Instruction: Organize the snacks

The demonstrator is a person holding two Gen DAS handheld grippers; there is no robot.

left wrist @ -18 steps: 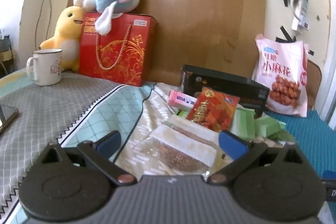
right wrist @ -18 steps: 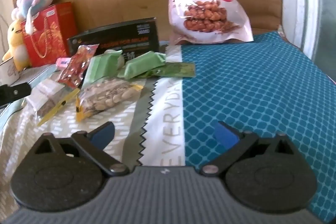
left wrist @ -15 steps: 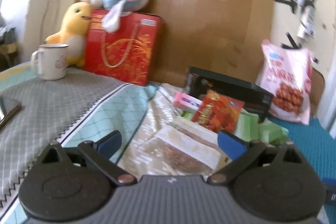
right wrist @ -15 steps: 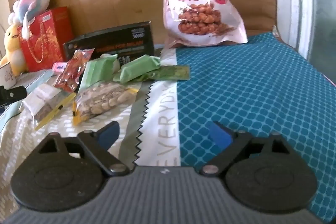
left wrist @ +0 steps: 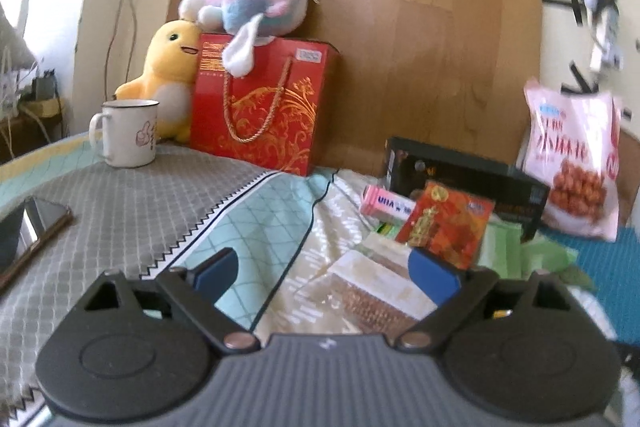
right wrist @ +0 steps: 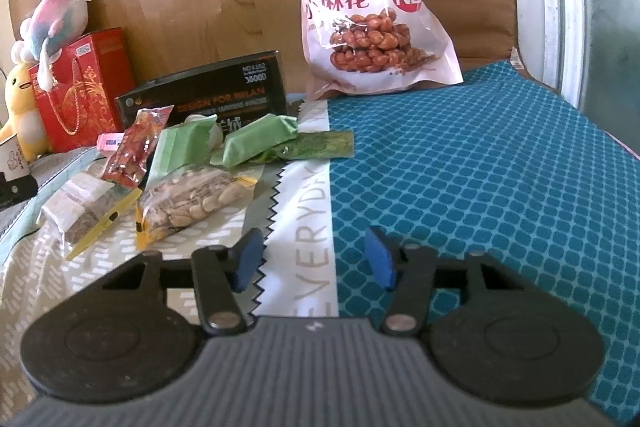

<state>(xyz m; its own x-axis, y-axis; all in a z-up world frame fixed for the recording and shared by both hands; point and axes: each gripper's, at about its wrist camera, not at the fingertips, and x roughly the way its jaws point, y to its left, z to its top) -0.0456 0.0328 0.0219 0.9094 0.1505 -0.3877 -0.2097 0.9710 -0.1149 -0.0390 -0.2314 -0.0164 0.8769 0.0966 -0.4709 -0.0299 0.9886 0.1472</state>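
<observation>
Several snacks lie in a heap on the cloth-covered table. Among them are a red packet point(left wrist: 448, 227), a pink pack point(left wrist: 384, 203), green packets point(right wrist: 260, 139), a bag of peanuts point(right wrist: 192, 203) and a clear packet of brown snack point(left wrist: 376, 295). A big pink bag of twists point(right wrist: 368, 23) leans at the back. My left gripper point(left wrist: 325, 273) is open wide just short of the clear packet and holds nothing. My right gripper point(right wrist: 315, 259) hovers over the white strip of the cloth, right of the peanuts; its jaws are closing on nothing.
A black box point(right wrist: 208, 95) stands behind the heap. A red gift bag point(left wrist: 264, 111) with plush toys, a white mug point(left wrist: 128, 133) and a phone point(left wrist: 28, 231) occupy the left side. Teal cloth point(right wrist: 460, 167) stretches to the right.
The right gripper's jaws have come much closer together. The left gripper has swung a little left, so the mug and phone sit further into its view.
</observation>
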